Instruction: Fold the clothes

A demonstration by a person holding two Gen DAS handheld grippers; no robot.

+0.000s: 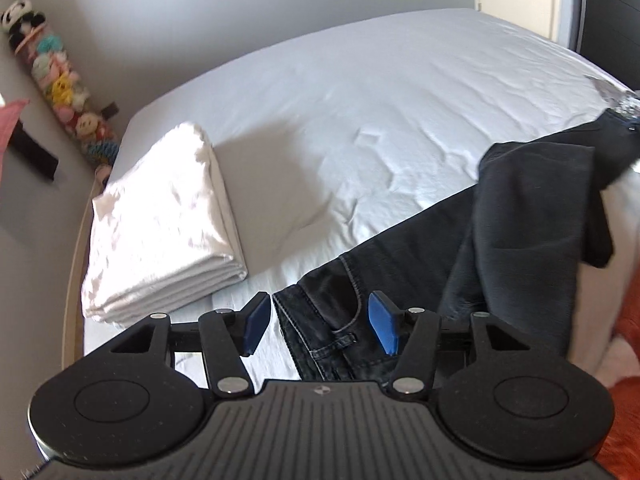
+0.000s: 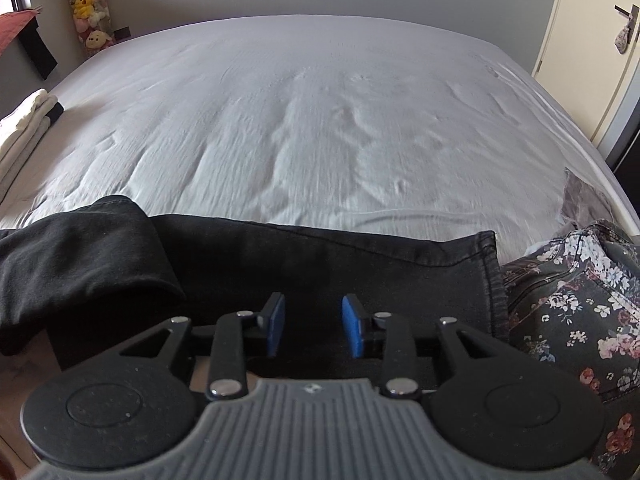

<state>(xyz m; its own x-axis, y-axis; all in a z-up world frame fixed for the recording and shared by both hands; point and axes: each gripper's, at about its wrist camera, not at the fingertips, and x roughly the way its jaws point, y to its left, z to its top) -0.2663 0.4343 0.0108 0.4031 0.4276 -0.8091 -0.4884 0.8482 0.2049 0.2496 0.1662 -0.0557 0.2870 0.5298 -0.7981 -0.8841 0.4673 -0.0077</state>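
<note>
Two tools: left tool [image 1: 320,322] wide, right tool [image 2: 313,324] narrower, both empty; one black jeans [image 1: 392,264].

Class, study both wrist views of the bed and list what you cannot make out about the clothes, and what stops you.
- Black jeans, left wrist view: the lower waistband is hidden behind the left tongs.
- Black top, right wrist view: cut off by the left edge, so its shape is unclear.
- Floral garment, right wrist view: cut off at the right edge; its type cannot be told.
- White folded stack, left wrist view: overexposed, so the items cannot be counted.
</note>
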